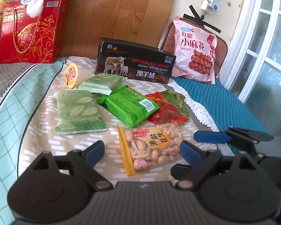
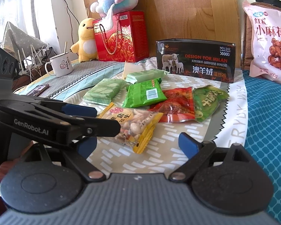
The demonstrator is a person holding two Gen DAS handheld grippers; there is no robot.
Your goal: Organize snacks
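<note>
Item: peanut bag (image 1: 151,146), clear with a yellow sealed edge, flat on the patterned cloth (image 1: 46,138) over the bed.

Position relative to my left tool (image 1: 141,151): directly ahead, lying in the gap between the two blue pads. The bag's near part sits between the pads; neither pad visibly presses it, so contact I cannot confirm. Left tool spread wide, holding nothing.

Long axis: runs forward and away from the left tool, with the yellow edge on the left side. The pads stand either side of its short width, so I judge a squeeze would take it across the narrow way.

Position relative to my right tool (image 2: 136,146): ahead and to the left, its yellow corner nearest. Right tool also spread wide and empty, its left pad partly hidden behind the left tool's arm, which crosses in front of it.

Nearer tool: the left, by my reading; it already straddles the bag, while the right stands just beside it.

Farther ahead of both tools: green wafer pack (image 1: 129,108), red pouch (image 1: 166,112), two pale leaf-print packs, then the black box (image 1: 134,61) standing upright at the back, its top open in the right view; probably the place for the snacks.
</note>
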